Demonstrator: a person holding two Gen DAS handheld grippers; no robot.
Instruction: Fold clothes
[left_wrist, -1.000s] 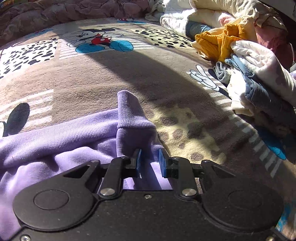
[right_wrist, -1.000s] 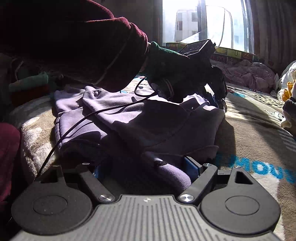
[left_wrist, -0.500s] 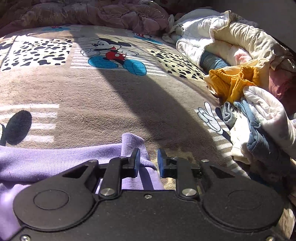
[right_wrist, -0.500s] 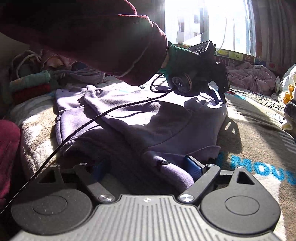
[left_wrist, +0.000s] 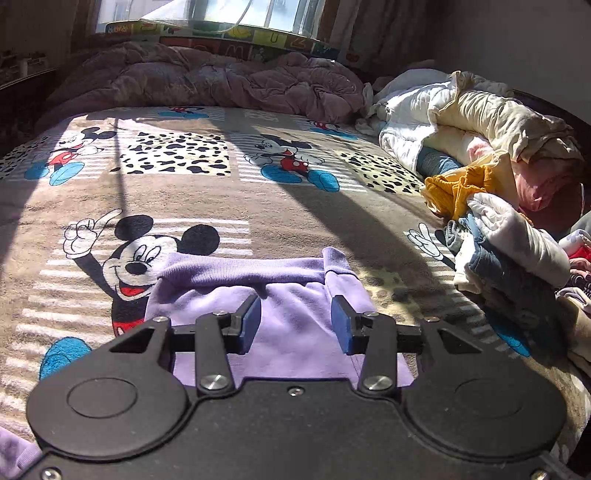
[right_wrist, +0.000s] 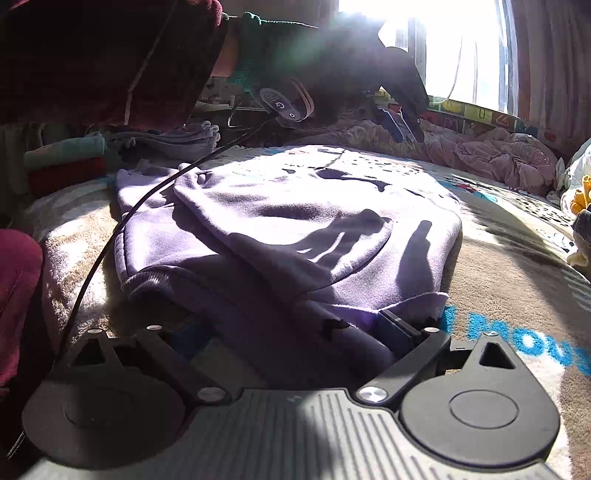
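**Sleeve laid in, both grippers letting go**

Purple sweatshirt (right_wrist: 295, 229) lies half-folded on the bed's cartoon blanket (left_wrist: 207, 192), cuff (left_wrist: 334, 258) turned across the hem — likely squaring it for the next fold. Left gripper (left_wrist: 294, 322) hovers above the cloth, fingers opening, gripping nothing. Right gripper (right_wrist: 295, 332) straddles the near edge, fingers spreading wide, cloth lying loose between them. Unfolded clothes pile (left_wrist: 498, 236) crowds the right side; a cable (right_wrist: 122, 225) drapes over the sweatshirt.
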